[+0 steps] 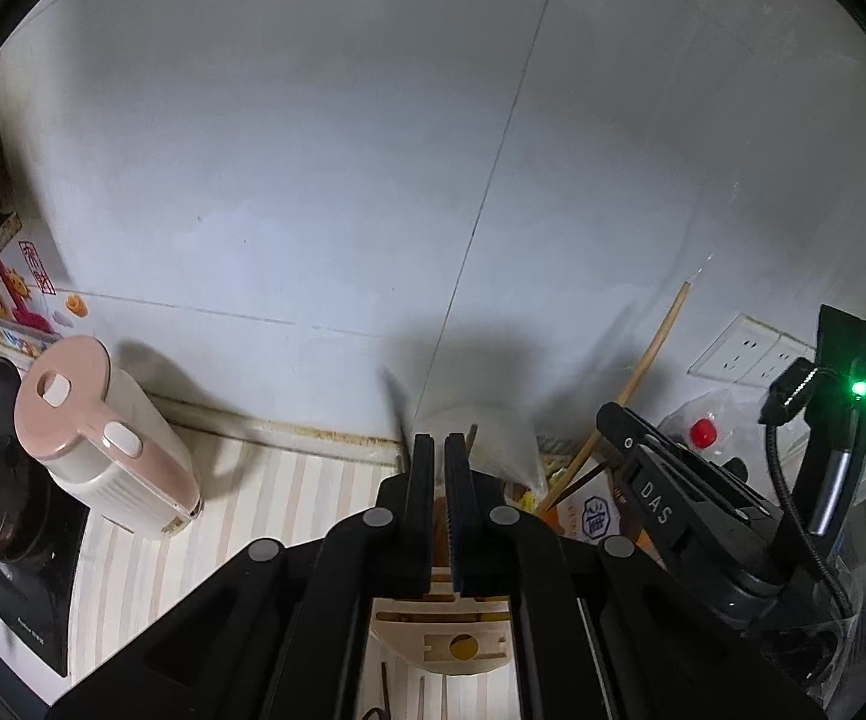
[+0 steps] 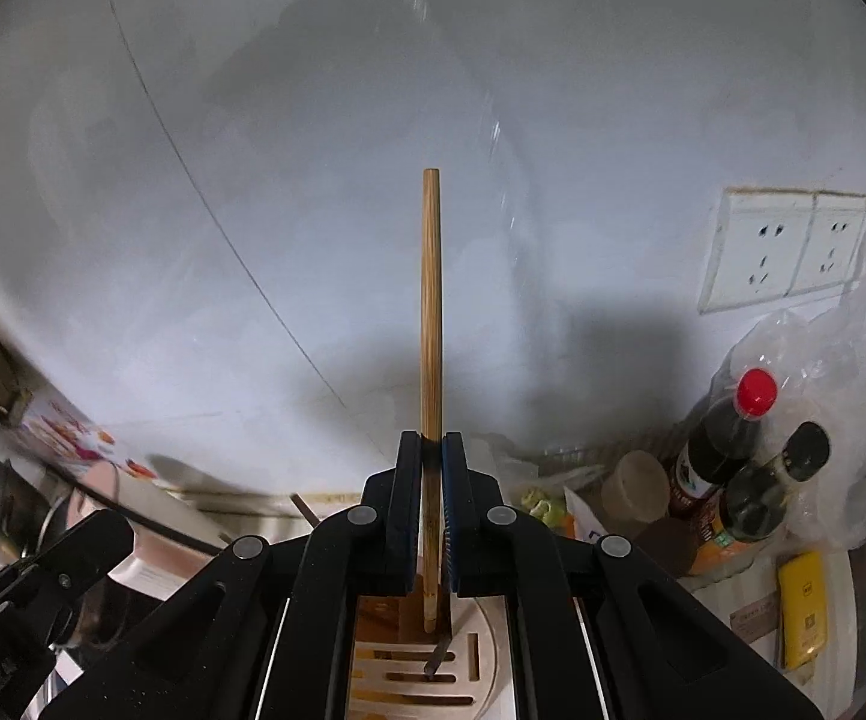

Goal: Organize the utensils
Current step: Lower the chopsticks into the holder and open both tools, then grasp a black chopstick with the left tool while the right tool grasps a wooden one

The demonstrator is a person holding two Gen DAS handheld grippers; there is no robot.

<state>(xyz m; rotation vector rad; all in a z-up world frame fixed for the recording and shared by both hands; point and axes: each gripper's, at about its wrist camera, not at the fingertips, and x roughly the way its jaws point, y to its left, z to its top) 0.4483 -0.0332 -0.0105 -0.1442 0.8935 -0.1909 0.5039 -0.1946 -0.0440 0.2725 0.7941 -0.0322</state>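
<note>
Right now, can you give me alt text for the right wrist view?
The right gripper is shut on a wooden chopstick that stands upright, its lower end just above the slotted lid of the utensil holder. Sauce bottles stand to the right, below a wall socket.

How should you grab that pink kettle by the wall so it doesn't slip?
Probably by the handle. The pink kettle stands on the striped counter with its lid on, and its pink handle strip runs down the side facing the left gripper. Come at it from that front side and close both fingers across the handle; the rounded body looks too wide.
</note>
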